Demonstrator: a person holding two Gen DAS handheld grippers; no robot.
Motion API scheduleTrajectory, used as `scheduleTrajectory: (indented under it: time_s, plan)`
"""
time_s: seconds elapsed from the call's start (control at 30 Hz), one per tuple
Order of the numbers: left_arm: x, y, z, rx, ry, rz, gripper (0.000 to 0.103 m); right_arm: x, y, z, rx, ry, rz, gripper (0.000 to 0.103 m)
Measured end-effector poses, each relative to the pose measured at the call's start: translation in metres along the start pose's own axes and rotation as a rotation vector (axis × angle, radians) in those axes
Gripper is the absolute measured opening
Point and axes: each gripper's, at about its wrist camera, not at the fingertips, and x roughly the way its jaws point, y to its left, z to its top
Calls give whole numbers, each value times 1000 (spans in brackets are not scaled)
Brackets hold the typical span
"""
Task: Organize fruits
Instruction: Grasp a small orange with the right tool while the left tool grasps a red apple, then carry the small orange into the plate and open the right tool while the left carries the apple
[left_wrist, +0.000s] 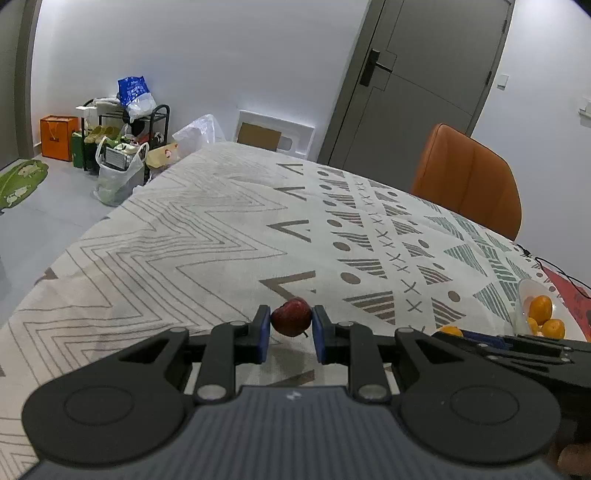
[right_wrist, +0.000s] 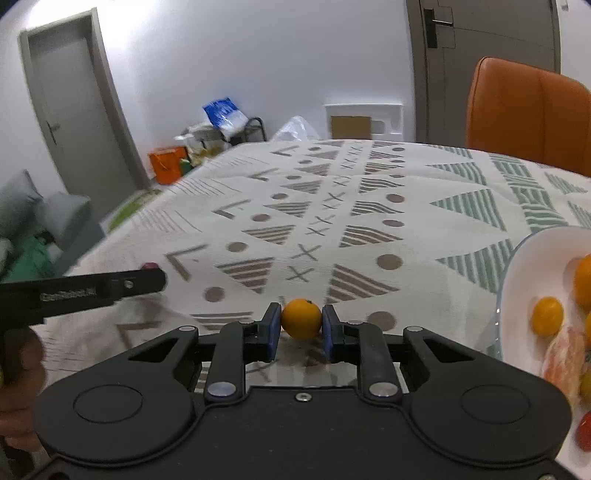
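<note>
Fruit is pinched in both hands at once, and that is where the trouble could start. The left tongs (left_wrist: 290, 325) are clenched on a small dark red fruit (left_wrist: 291, 316), the blue pads (left_wrist: 263, 332) pressing its two sides while it sits low over the patterned cloth of the counter (left_wrist: 207, 236). The right tongs (right_wrist: 301, 325) are likewise clamped on a small orange fruit (right_wrist: 301, 318), just beside the white plate (right_wrist: 524, 266) that already holds more orange fruits and a peeled one.

Both fruits are round and smooth, gripped only near the pad tips. I judge either could squirt out forward if the squeeze is uneven or the hand tilts on lifting, then roll across the cloth toward the edge. Too hard a squeeze might bruise the red one. The two tools also sit close together, so a hasty swing toward the plate could knock one against the other, or clip the plate's rim.
</note>
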Motion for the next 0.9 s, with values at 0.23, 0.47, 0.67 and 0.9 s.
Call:
scheduleTrajectory:
  time_s: [0.23,0.47,0.67,0.9]
  plan:
    - [-6,-13,-2,11,-11,-22,23,-21,-3,-3,3,-30,-10,22]
    - [-15,-33,-4,49,-27,-54,23,-47,-8,-8,19,-71,-27,22]
    - [-22,-48,-8,68,-34,-76,22,-63,-13,-13,25,-97,-39,22]
    - [-32,-66,-11,100,-52,-91,23,-82,-24,-22,47,-127,-52,22]
